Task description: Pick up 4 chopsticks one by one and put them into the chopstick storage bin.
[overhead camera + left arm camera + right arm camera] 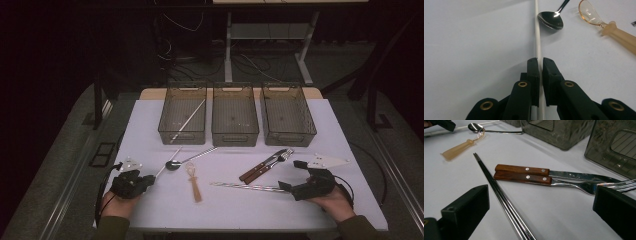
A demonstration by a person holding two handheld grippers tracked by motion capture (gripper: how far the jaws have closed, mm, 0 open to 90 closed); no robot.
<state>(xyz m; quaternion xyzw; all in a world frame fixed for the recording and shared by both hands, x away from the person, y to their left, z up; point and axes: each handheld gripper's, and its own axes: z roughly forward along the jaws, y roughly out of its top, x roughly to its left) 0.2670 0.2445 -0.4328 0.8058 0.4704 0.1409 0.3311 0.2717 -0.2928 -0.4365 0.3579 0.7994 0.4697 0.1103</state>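
My left gripper (151, 179) (541, 62) rests low on the white table, shut on the near end of a thin white stick (162, 169) (537, 47). The stick runs away from the jaws past a metal spoon (174, 164) (550, 20). My right gripper (292, 175) (541, 207) stands open at the right. A pair of metal chopsticks (245, 186) (499, 192) lies on the table between its jaws, untouched. Just beyond lie a wood-handled knife (524, 169) and fork (260, 170) (524, 178), side by side.
Three dark wire baskets (183, 131) (235, 132) (289, 134) stand in a row at the back; the left one holds another white stick (189, 120). An amber plastic spoon (194, 184) (599, 21) (459, 148) lies mid-table.
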